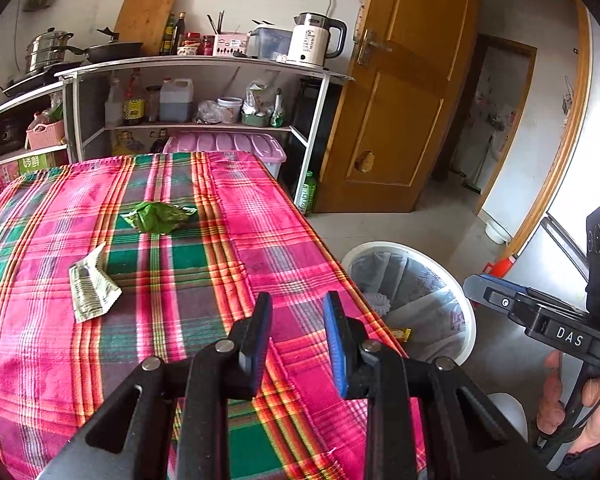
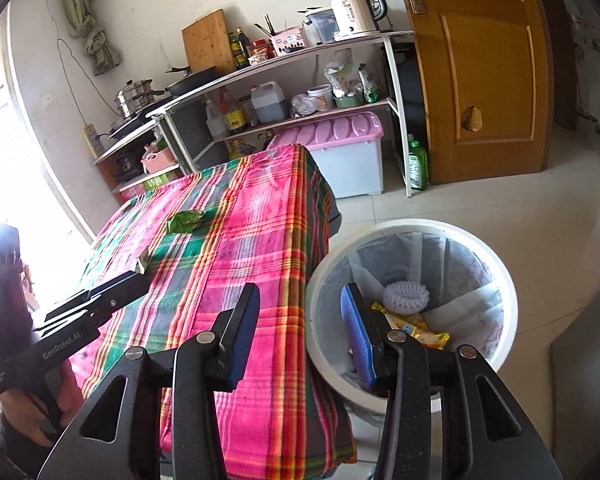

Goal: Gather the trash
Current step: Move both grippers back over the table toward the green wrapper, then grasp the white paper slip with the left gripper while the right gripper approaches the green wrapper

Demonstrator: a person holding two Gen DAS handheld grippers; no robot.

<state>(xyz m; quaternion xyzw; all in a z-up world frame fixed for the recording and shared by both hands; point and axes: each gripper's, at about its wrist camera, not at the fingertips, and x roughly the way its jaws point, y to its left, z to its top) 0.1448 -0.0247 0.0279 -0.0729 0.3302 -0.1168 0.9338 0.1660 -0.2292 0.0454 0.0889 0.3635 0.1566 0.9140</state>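
Table (image 1: 60,360) under plaid cloth, white lined bin (image 2: 508,280) on the floor just off its right edge. Bin already held a yellow wrapper (image 2: 420,328) and a white foam net (image 2: 404,296); judged partly done. Two pieces were left on the cloth: crumpled green wrapper (image 1: 156,218) toward the far middle, pale printed packet (image 1: 92,288) nearer, on the left. Left gripper (image 1: 298,340) hovered over the near right part of the table, jaws apart, holding nothing; both pieces lay ahead and left of it. Right gripper (image 2: 300,328) was wide open, empty, straddling table edge and bin rim.
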